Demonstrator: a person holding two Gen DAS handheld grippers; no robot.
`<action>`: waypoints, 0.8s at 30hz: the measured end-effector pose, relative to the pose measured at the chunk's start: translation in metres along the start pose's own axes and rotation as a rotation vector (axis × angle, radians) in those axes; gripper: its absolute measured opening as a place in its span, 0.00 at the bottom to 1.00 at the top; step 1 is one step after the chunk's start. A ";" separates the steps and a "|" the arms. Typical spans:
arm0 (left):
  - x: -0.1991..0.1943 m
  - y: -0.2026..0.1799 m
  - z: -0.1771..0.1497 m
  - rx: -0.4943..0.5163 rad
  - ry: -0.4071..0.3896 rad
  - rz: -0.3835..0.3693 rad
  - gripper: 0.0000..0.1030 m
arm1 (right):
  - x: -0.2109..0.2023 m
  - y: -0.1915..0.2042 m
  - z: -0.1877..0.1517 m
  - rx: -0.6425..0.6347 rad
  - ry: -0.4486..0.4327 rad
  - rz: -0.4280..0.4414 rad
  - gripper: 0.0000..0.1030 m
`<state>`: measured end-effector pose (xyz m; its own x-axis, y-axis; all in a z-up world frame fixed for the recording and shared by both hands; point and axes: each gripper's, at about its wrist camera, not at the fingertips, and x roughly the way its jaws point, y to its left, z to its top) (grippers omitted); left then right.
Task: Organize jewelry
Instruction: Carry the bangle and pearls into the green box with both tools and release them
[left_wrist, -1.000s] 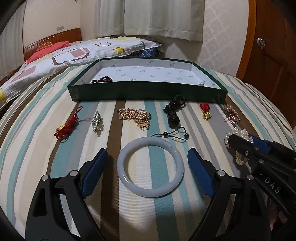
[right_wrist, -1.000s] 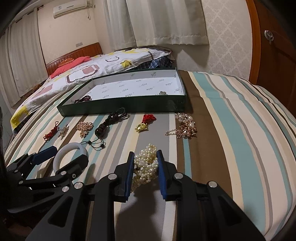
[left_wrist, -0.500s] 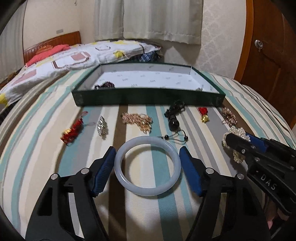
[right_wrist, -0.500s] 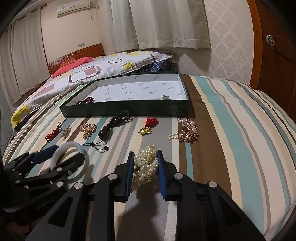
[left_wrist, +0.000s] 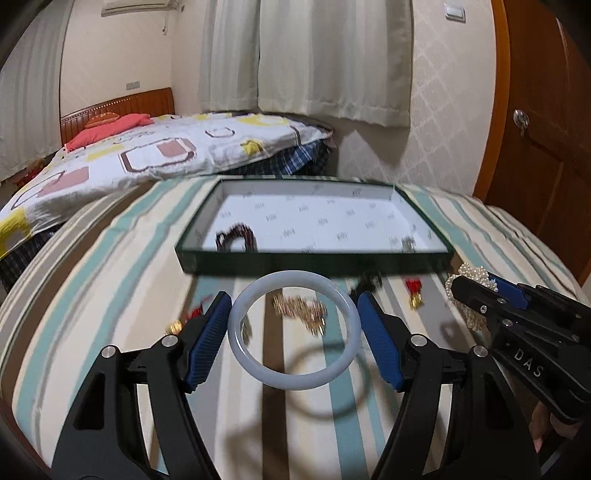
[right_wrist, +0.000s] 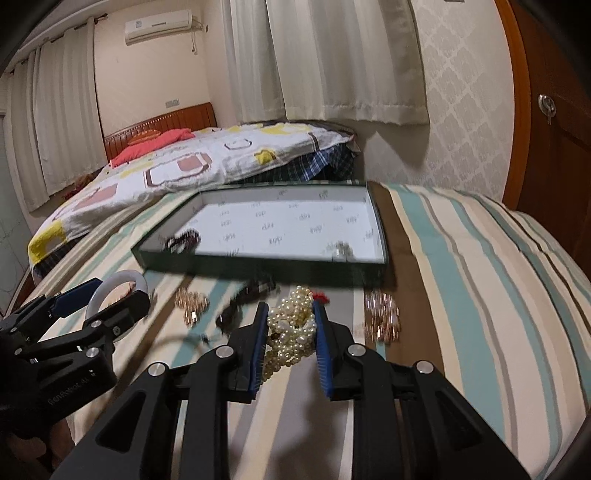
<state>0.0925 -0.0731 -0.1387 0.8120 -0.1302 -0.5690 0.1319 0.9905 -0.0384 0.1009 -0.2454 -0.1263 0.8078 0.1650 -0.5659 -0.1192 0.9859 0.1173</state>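
My left gripper (left_wrist: 293, 330) is shut on a pale jade bangle (left_wrist: 293, 376) and holds it above the striped bedspread, its shadow below. My right gripper (right_wrist: 290, 328) is shut on a bunch of pearl strands (right_wrist: 291, 323), also lifted; the pearls show in the left wrist view (left_wrist: 471, 275). The green tray (left_wrist: 314, 260) with white lining lies ahead; it holds a dark bead bracelet (left_wrist: 236, 236) and a small metal piece (left_wrist: 406, 243). The tray also shows in the right wrist view (right_wrist: 258, 264).
On the bedspread lie a gold chain (left_wrist: 301, 310), a red-and-gold charm (left_wrist: 413, 291), a rose-gold pearl chain (right_wrist: 382, 321) and a dark cord pendant (right_wrist: 240, 306). A quilt-covered bed (left_wrist: 147, 155) stands behind left, a wooden door (left_wrist: 546, 129) at right.
Both grippers have risen off the bedspread with their loads and moved toward the tray. The left fingers closed onto the bangle and lifted it.
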 end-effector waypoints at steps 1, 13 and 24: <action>0.002 0.001 0.005 0.000 -0.006 0.001 0.67 | 0.001 0.000 0.005 -0.002 -0.007 0.001 0.24; 0.051 0.012 0.073 -0.048 -0.044 -0.005 0.67 | 0.042 0.002 0.070 -0.040 -0.100 0.006 0.24; 0.143 0.019 0.073 -0.063 0.142 0.006 0.67 | 0.111 -0.013 0.072 -0.005 0.049 0.015 0.24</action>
<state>0.2522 -0.0761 -0.1609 0.7233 -0.1207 -0.6799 0.0872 0.9927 -0.0836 0.2339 -0.2420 -0.1318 0.7766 0.1803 -0.6036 -0.1336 0.9835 0.1219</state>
